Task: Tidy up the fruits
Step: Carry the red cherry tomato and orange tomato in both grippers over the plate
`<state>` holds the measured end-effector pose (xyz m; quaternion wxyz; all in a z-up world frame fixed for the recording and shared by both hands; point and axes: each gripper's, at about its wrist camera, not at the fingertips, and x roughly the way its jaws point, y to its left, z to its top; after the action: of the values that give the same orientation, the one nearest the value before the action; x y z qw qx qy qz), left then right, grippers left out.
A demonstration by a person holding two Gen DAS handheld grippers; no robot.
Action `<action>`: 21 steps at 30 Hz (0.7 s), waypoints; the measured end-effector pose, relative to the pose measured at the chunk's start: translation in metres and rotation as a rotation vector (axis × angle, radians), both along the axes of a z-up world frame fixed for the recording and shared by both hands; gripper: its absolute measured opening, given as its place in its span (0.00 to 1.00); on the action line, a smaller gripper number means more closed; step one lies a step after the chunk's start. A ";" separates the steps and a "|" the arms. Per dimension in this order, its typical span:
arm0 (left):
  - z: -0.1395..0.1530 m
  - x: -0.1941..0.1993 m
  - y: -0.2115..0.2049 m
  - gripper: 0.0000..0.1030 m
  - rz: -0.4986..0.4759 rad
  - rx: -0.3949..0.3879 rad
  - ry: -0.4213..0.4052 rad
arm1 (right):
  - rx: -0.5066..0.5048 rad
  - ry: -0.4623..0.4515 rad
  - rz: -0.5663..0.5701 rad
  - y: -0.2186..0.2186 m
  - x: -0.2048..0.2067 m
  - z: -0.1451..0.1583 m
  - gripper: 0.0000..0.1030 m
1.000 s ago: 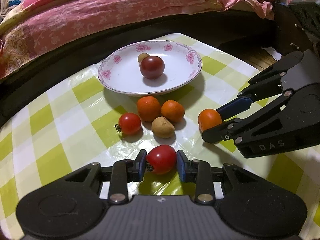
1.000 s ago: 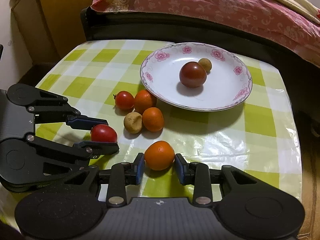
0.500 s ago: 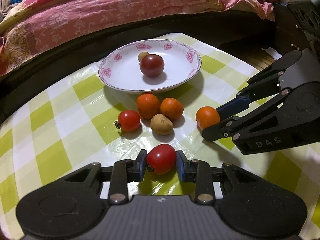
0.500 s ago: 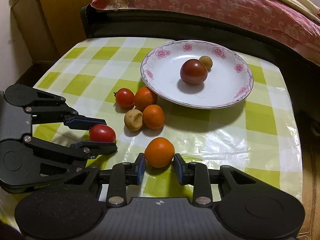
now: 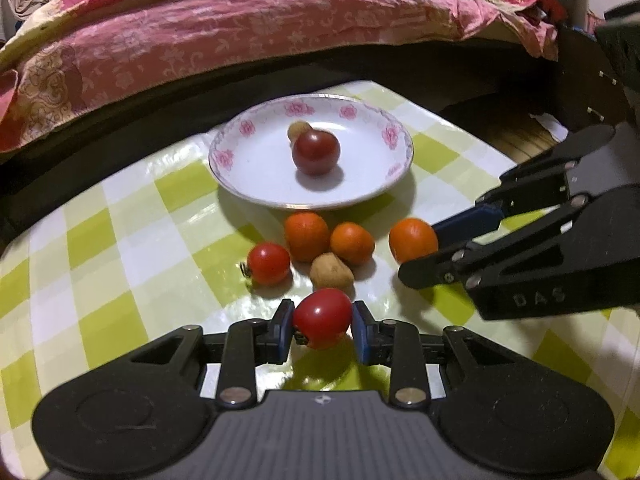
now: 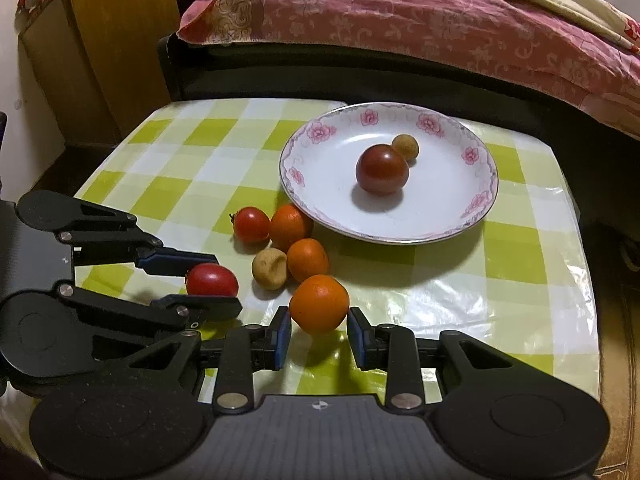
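Both tongs loaded, one fruit each. Left gripper (image 5: 322, 326) clamped on a red tomato (image 5: 322, 317), blue pads pressing its two sides; right gripper (image 6: 318, 322) clamped on an orange citrus (image 6: 319, 303), same way. Right grip also shows in left view, pads either side of the citrus, tips low over the cloth. Both fruits look just clear of or barely on the tablecloth (image 6: 192, 152) – can't tell which; shadows sit close under them.

Plate (image 6: 472, 216) w/ pink flower rim sits at far side of table, near the bed (image 5: 240, 40). Already on it: dark red tomato (image 6: 382, 168) and a small tan fruit (image 6: 405, 146) touching behind it. So plate = collection point, prob.

Loose on cloth, just in front of plate rim: small red tomato (image 6: 251, 225), two more orange citrus touching each other, one tan lumpy fruit (image 6: 270, 268) beside them. Cluster lies between the grippers and the plate.

Why held so: pads squeeze across the widest part of each round fruit – stops rolling out. Grippers angled down at the table, side by side, near but not touching.

Judgement: grasp done on both, carry to plate next. Four loose fruits remain after these. Risk – path crosses the cluster; low carry could knock it. Tomato soft, squeeze lightly.
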<state>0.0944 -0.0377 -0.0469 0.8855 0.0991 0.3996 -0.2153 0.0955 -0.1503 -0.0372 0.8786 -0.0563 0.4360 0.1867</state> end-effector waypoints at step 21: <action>0.019 0.051 -0.009 0.37 0.056 -0.014 -0.084 | 0.030 -0.090 -0.107 -0.007 0.037 0.019 0.25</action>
<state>0.1455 -0.0467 -0.0282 0.9079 0.0909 0.3630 -0.1889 0.1327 -0.1572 -0.0186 0.9067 -0.0282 0.3957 0.1433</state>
